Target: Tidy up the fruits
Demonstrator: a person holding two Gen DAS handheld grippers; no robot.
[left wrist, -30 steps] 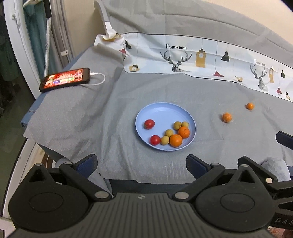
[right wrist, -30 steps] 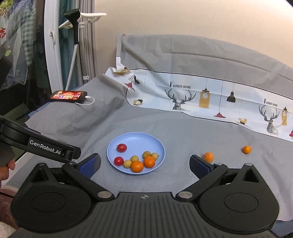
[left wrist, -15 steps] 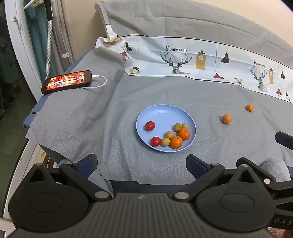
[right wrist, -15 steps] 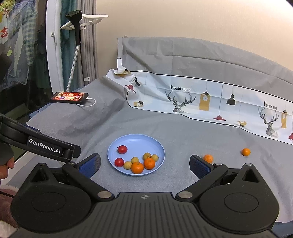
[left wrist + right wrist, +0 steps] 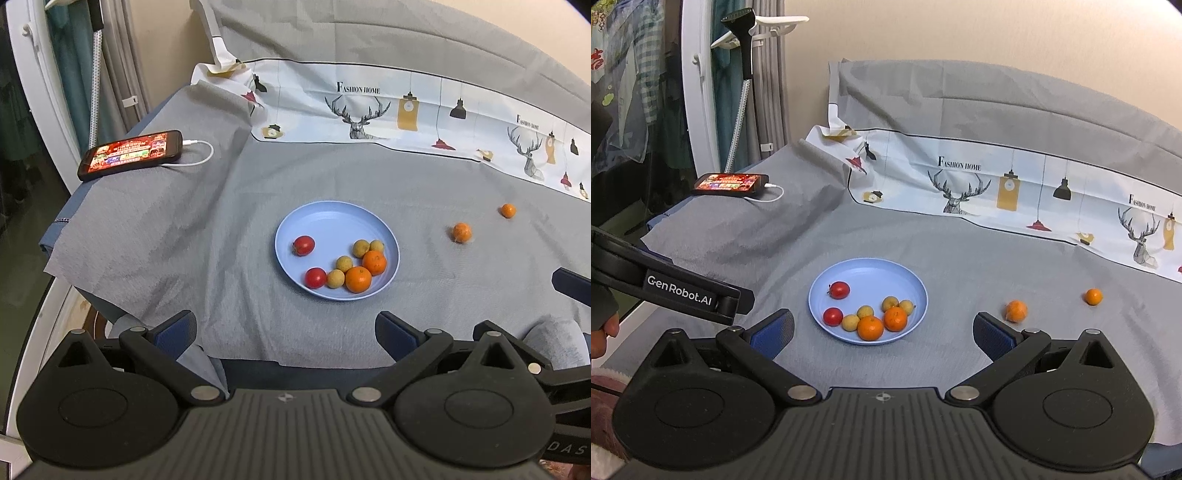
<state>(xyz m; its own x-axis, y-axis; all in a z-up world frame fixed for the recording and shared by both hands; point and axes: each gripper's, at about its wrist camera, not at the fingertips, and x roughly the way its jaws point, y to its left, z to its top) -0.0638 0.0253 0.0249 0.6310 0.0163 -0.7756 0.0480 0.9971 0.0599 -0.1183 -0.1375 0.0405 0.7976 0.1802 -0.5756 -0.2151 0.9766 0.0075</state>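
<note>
A light blue plate sits mid-table on the grey cloth. It holds two red tomatoes, two oranges and several small yellow-brown fruits. Two small oranges lie loose on the cloth to its right, the nearer and the farther. My left gripper is open and empty, near the table's front edge. My right gripper is open and empty, just in front of the plate.
A lit phone with a white cable lies at the far left of the cloth. A white printed cloth strip runs along the back. A white frame and curtains stand at the left, beyond the table edge.
Both views have shifted slightly: the plate and loose oranges sit a little lower in the right wrist view. Nothing on the table moved. Both grippers stay open.
</note>
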